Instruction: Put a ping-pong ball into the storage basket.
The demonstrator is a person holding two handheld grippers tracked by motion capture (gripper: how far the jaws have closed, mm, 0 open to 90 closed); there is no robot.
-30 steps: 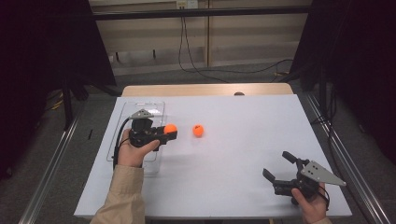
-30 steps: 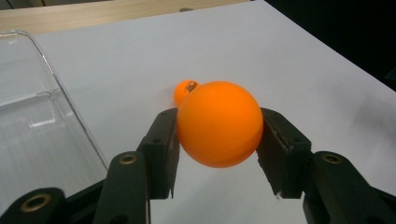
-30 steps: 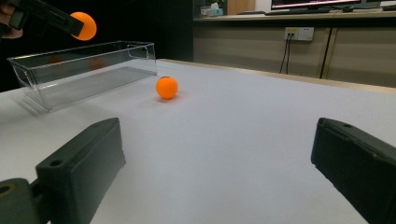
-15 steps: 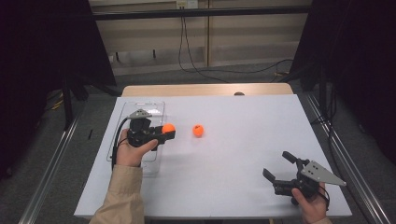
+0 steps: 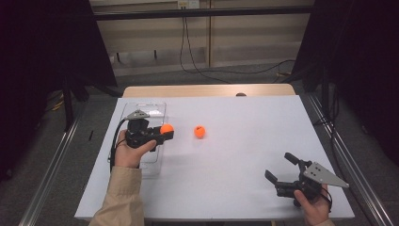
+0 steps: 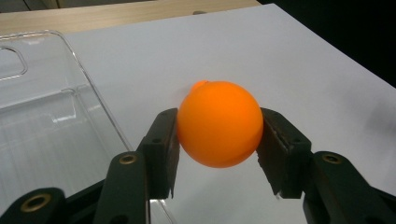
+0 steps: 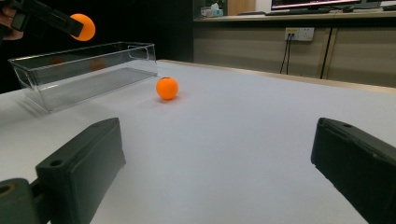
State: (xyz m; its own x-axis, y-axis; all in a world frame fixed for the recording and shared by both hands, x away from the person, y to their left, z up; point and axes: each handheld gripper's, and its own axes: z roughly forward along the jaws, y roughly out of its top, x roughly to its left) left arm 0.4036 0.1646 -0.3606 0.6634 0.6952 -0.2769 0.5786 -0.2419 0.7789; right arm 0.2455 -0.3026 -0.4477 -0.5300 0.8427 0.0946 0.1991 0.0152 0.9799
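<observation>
A: What was the condition of the left gripper (image 5: pixel 165 133)?

B: Its two black jaws were clamped on an orange ball (image 6: pixel 218 123), one pad pressed on each side. The ball sat between the jaw tips, clear of the table.

A: Where was the held ball in relation to the container?

B: In the high view it was raised at the right long edge of the clear plastic bin (image 5: pixel 156 107). In the left gripper view the bin (image 6: pixel 42 121) lay to the left of the jaws, with the white tabletop (image 6: pixel 299 60) beneath the ball. Whether the ball was over the bin or just beside it could not be told.

A: Was a second ball present?

B: Yes. A second orange ball (image 5: pixel 199 132) rested on the tabletop (image 5: pixel 244 155), near the bin's right side but apart from it. In the right gripper view this ball (image 7: pixel 167 88) lay just right of the bin's (image 7: pixel 84 70) near corner.

A: And the right gripper (image 5: pixel 283 168)?

B: It was held low near the table's right front corner, well apart from both balls. Its jaws stood wide with nothing between them.

A: Where were the hands?

B: The left hand (image 5: pixel 128 151), in a beige sleeve (image 5: pixel 118 200), gripped the left unit; the right hand (image 5: pixel 314 210) gripped the right unit.
</observation>
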